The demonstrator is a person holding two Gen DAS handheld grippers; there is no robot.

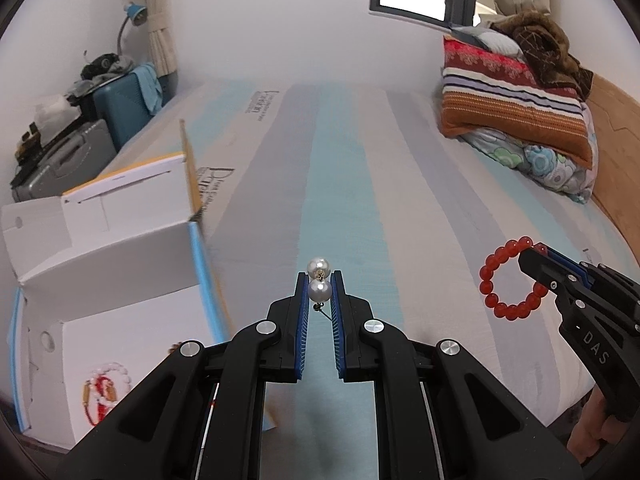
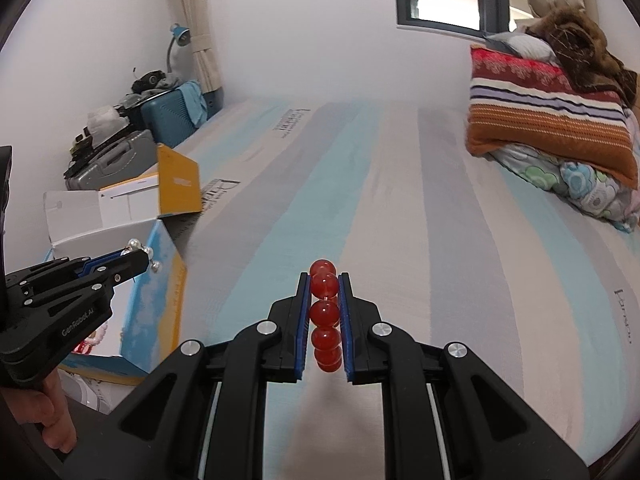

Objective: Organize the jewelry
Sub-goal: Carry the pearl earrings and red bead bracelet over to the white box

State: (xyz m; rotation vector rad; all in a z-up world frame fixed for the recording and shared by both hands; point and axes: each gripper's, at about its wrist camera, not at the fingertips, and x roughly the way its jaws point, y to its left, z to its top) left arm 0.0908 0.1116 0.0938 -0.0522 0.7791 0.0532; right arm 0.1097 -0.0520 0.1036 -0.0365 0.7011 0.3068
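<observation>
My left gripper [image 1: 320, 286] is shut on a pearl earring [image 1: 319, 280], two white pearls with a small gold link, held above the striped mattress. It also shows in the right wrist view [image 2: 140, 254], beside the open box [image 2: 120, 236]. My right gripper [image 2: 325, 284] is shut on a red bead bracelet [image 2: 325, 314], seen edge-on between the blue pads. In the left wrist view the red bead bracelet [image 1: 510, 280] hangs as a ring from the right gripper [image 1: 534, 254]. The open white box [image 1: 100, 248] at left holds a white and red bracelet [image 1: 106, 390].
The striped blue, grey and cream mattress [image 1: 340, 168] stretches ahead. Folded blankets and pillows [image 1: 516, 104] are stacked at the far right. Suitcases [image 1: 88, 136] with clutter stand beyond the box at left. A wooden headboard [image 1: 616, 152] runs along the right.
</observation>
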